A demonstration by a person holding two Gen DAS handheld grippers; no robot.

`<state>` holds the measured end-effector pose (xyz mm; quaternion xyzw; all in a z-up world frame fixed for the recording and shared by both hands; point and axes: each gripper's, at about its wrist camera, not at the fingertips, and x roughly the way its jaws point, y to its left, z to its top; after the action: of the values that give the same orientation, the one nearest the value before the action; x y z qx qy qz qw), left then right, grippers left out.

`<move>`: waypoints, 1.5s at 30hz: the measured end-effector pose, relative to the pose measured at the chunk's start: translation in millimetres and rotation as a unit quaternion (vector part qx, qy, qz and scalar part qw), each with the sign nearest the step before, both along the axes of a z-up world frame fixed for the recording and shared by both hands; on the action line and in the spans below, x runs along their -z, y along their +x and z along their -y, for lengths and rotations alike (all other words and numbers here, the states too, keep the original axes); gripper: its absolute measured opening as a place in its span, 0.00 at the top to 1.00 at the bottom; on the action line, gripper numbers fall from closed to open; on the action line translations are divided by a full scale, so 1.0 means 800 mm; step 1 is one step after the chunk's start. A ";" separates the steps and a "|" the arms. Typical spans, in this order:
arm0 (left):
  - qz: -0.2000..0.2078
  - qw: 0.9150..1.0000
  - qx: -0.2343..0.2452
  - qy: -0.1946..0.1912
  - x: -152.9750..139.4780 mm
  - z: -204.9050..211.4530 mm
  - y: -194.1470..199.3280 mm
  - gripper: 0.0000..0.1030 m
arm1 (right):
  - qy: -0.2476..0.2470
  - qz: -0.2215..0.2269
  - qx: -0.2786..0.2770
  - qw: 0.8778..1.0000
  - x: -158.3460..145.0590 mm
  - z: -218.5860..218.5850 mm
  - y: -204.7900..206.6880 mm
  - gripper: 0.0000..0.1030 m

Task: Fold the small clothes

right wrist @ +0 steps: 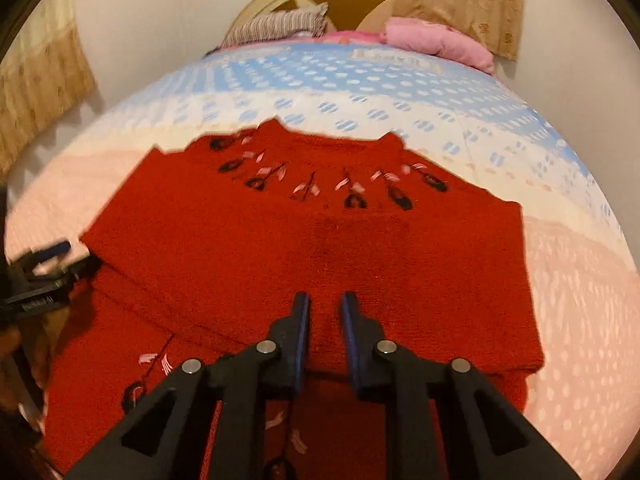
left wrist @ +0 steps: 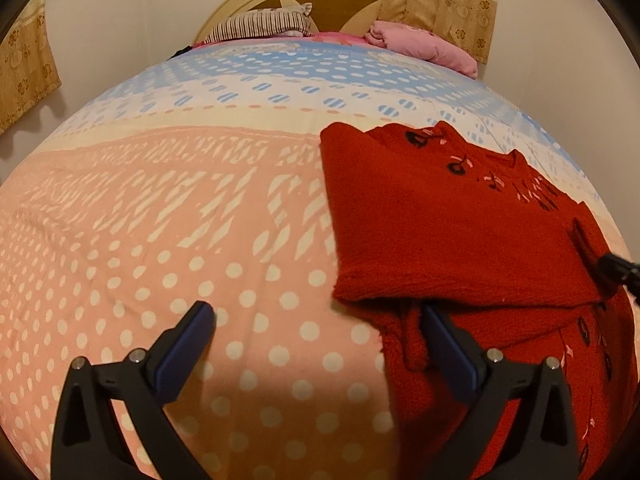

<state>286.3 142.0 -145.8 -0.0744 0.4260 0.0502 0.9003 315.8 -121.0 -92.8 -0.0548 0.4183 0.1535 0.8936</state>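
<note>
- Hovering at the lower left of the left wrist view, my left gripper [left wrist: 320, 316] is spread as wide as it goes and grips nothing; one finger hangs over the bare dotted bedspread [left wrist: 160, 240], the other over the near red edge.
- Lying to the right of those fingers, the red sweater [left wrist: 452, 232] fills the right half of that view, partly folded, a doubled panel on top with its folded edge running left to right just ahead of my fingertips.
- Judging by that, my left hand is the nearer one to the loose lower-left corner.
- Looking through the right wrist view, the sweater [right wrist: 320, 248] spans the centre, neckline toward the top of the frame.
- Sitting at bottom centre, my right gripper [right wrist: 324, 304] is nearly closed, a narrow slit between the pads; I see no cloth pinched, so it looks clenched on nothing above the panel.
</note>
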 end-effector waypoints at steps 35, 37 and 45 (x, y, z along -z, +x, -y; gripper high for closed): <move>-0.003 1.000 -0.007 -0.009 0.003 -0.008 0.003 0.00 | 0.083 -0.021 0.051 0.995 0.005 0.091 0.027 0.97; -0.004 1.000 -0.007 -0.009 0.003 -0.008 0.003 0.00 | 0.066 0.009 0.053 0.996 -0.010 0.095 0.019 0.98; -0.003 1.000 -0.008 -0.007 0.002 -0.007 0.002 0.00 | 0.056 -0.014 0.067 0.996 -0.012 0.131 0.038 0.97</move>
<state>288.2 147.2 -147.7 -0.0839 0.4288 0.0543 0.8979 346.3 -225.6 -83.1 0.0261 0.4246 0.1173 0.8974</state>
